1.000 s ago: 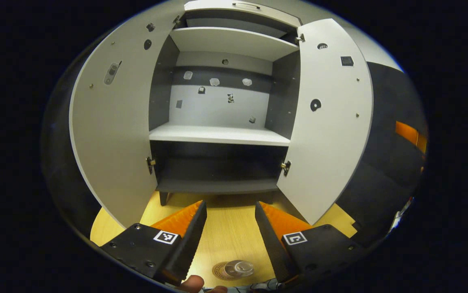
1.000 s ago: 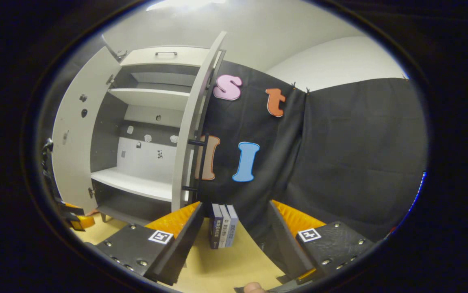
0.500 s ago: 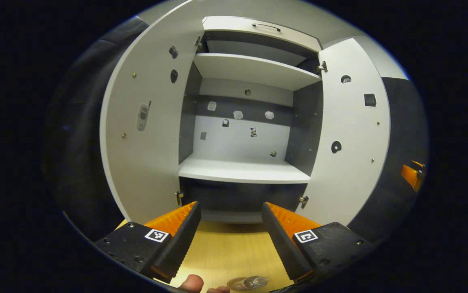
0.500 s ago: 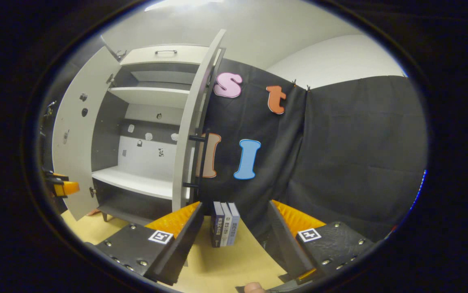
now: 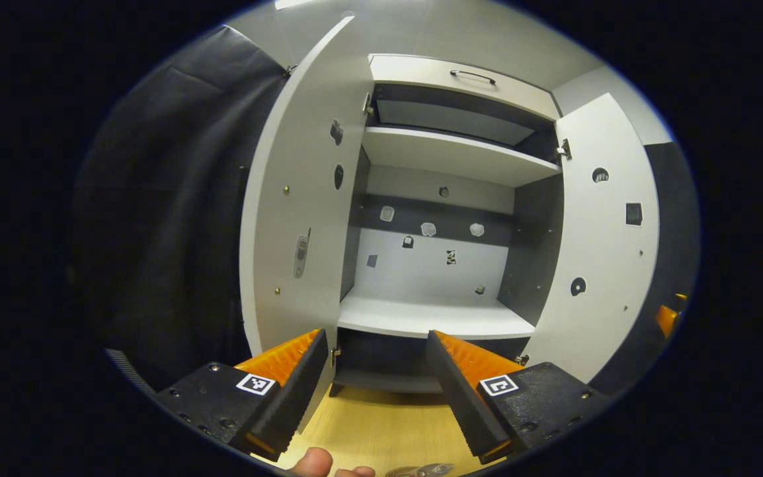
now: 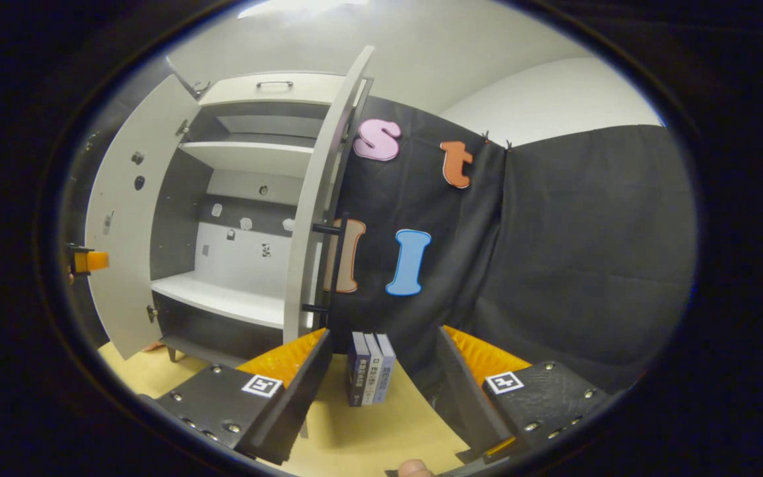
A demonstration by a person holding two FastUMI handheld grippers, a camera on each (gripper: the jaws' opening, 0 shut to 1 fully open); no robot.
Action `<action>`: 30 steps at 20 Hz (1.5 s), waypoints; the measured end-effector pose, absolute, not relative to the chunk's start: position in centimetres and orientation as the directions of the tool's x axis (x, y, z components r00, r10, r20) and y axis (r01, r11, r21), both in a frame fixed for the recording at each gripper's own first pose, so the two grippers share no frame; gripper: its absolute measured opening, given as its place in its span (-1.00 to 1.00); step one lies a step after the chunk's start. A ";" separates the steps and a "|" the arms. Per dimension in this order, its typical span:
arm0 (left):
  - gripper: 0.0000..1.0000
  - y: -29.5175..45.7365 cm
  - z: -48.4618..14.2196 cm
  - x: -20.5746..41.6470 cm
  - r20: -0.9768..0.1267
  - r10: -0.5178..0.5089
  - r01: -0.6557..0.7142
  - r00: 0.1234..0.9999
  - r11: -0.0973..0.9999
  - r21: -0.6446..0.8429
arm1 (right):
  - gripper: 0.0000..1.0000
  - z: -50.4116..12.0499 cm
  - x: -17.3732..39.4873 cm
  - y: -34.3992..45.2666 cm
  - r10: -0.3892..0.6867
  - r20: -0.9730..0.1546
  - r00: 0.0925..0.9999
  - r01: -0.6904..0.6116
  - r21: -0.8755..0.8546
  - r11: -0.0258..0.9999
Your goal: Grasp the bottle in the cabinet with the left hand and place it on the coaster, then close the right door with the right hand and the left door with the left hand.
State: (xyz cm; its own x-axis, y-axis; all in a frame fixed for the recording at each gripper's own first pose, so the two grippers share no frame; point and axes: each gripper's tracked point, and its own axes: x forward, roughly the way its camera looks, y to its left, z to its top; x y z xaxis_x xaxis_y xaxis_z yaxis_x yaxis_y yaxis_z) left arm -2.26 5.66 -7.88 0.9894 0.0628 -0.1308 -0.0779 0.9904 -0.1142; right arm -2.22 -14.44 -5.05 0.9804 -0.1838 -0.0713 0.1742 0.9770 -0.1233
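**Both doors stand open; the right one comes first**

Right gripper [image 6: 381, 371] hangs with its jaws spread wide and nothing between them, pointed at the wall cloth just right of the cabinet [image 6: 248, 86]. Left gripper [image 5: 374, 377] is equally wide open and empty, facing the cabinet's interior from the near side. At the very bottom edge of the left gripper view, a sliver of the bottle [image 5: 431, 470] on the coaster [image 5: 402, 472] shows on the wooden table [image 5: 381, 430], so the placing looks done.

The right door [image 6: 311, 218] is seen nearly edge-on in the right gripper view, with its dark bar handle [image 6: 335, 265] on the outer face. The left door [image 5: 295, 218] swings out on the left.

By my judgement the step in hand is closing the right door. Bring the right gripper to the outer face near the handle, far from the hinge, and push in a steady arc. Mind the upright books [image 6: 369, 368] just beneath, and keep the left gripper out of the door's path.
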 end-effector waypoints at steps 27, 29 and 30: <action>0.92 7.2 -7.3 -3.1 -0.129 0.086 -0.091 0.988 0.995 -0.030 | 0.91 -4.0 2.9 -6.8 -0.009 -0.064 0.998 0.009 -0.009 1.000; 0.92 7.3 -7.5 -3.1 -0.131 0.091 -0.095 0.987 0.995 -0.023 | 0.91 -4.0 3.2 -4.8 0.038 -0.061 0.997 -0.038 -0.001 0.999; 0.92 7.4 -7.5 -3.1 -0.133 0.095 -0.099 0.987 0.995 -0.022 | 0.91 -4.0 3.4 -3.9 0.057 -0.060 0.997 -0.057 -0.002 0.998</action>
